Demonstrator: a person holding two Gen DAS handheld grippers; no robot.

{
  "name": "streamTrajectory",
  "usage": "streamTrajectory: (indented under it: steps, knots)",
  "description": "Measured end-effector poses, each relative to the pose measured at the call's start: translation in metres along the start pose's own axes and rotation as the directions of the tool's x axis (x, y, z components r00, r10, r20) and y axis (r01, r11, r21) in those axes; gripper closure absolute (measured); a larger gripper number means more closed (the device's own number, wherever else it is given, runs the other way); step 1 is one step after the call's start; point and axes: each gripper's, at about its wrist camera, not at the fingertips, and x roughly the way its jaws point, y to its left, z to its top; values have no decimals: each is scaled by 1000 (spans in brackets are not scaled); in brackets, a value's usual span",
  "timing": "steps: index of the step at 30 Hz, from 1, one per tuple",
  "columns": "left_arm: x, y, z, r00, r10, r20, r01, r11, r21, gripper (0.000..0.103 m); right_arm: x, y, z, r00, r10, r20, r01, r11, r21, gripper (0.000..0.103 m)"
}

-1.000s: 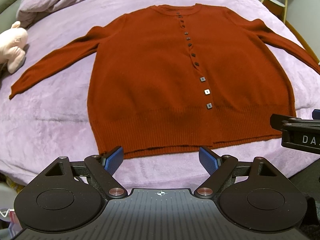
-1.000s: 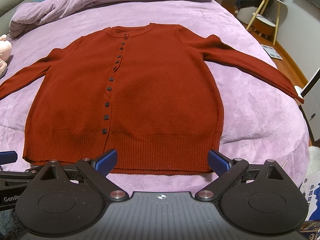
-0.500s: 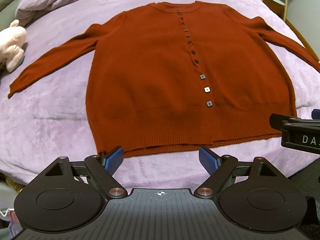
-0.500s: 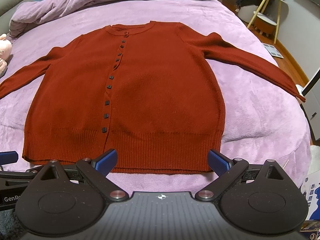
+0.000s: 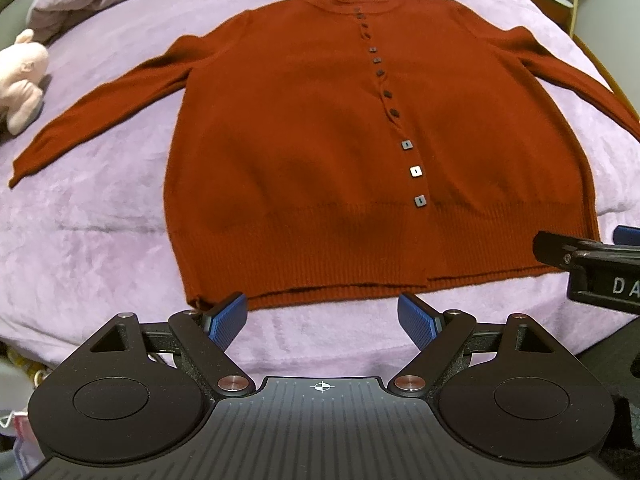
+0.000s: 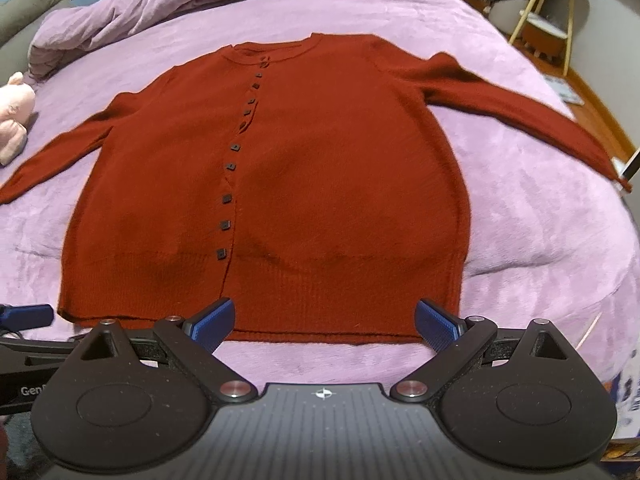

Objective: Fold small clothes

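Rust-red cardigan [image 5: 320, 160] lies flat and buttoned, front up, on the purple bed [image 5: 80, 240], both sleeves spread out to the sides, collar at the far end, ribbed hem nearest the cameras. Button row [image 5: 416, 171] runs collar to hem.

Left gripper [image 5: 322, 316] held low and level at the near edge of the bed, pointing along the cardigan toward the collar. Its 2 blue fingers [image 5: 228, 314] are spread wide, nothing between them; the left fingertip sits over the hem's left corner, can't tell if it touches the knit, the other finger is over bare bedding just short of the hem.

Right gripper [image 6: 322, 322] in the same pose beside it, level, aimed at the collar, spread wide and empty. Both its blue fingers [image 6: 436, 320] overlap the hem in view, near the right half of the hem; contact can't be told.

The 2 grippers are side by side, each seen at the edge of the other's view.

Pink plush toy [image 6: 14, 116] lies on the bed past the left sleeve. Crumpled purple duvet [image 6: 200, 4] at the head end. Wooden stand [image 6: 548, 28] on the floor to the right.
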Motion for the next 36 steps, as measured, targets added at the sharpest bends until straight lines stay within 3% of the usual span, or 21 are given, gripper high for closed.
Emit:
streamTrajectory:
  steps: [4, 6, 8, 10, 12, 15, 16, 18, 21, 23, 25, 27, 31, 34, 35, 36]
  knots:
    - [3, 3, 6, 999, -22, 27, 23, 1000, -21, 16, 0, -30, 8, 985, 139, 99, -148, 985, 87, 7]
    - [5, 5, 12, 998, -27, 50, 29, 999, -31, 16, -1, -53, 12, 961, 182, 208, -208, 972, 113, 7]
    - [9, 6, 21, 997, -21, 68, 24, 999, -43, 16, -2, -82, 17, 915, 194, 354, -251, 960, 121, 7]
    - [14, 6, 30, 997, -17, 82, 20, 999, -45, 16, 1, -115, 26, 875, 141, 463, -238, 958, 158, 6]
    - [21, 7, 39, 994, -18, 105, 24, 998, -59, 16, 10, -154, 41, 872, 70, 484, -213, 945, 248, 6]
    - [30, 10, 48, 986, -43, 163, 64, 990, -126, 16, 25, -228, 54, 850, -25, 527, -248, 862, 442, 7]
    - [33, 12, 51, 982, -66, 178, 94, 984, -150, 16, 33, -260, 56, 840, -60, 539, -276, 808, 521, 9]
    - [41, 15, 55, 971, -133, 199, 171, 968, -186, 16, 47, -305, 57, 839, -118, 531, -293, 725, 624, 22]
    - [55, 16, 62, 961, -209, 183, 253, 931, -262, 15, 69, -356, 52, 858, -173, 484, -288, 619, 731, 43]
    - [63, 12, 67, 973, -174, 154, 211, 937, -277, 16, 88, -384, 48, 872, -182, 454, -301, 533, 791, 44]
    - [66, 7, 70, 981, -130, 143, 164, 952, -257, 16, 102, -398, 47, 882, -183, 435, -306, 480, 822, 44]
    - [70, 0, 72, 988, -86, 127, 114, 967, -228, 16, 115, -406, 45, 866, -161, 474, -368, 436, 821, 44]
    - [74, -1, 77, 994, -35, 105, 56, 978, -203, 16, 124, -420, 45, 853, -153, 499, -413, 385, 825, 54]
    - [72, 5, 76, 994, -2, 108, 24, 979, -202, 16, 121, -429, 47, 867, -157, 472, -395, 361, 845, 80]
    - [71, 8, 76, 994, -3, 110, 25, 979, -203, 17, 121, -429, 49, 873, -157, 462, -383, 366, 848, 89]
    - [70, 10, 76, 994, -4, 111, 27, 978, -205, 18, 121, -430, 52, 877, -162, 453, -369, 379, 849, 92]
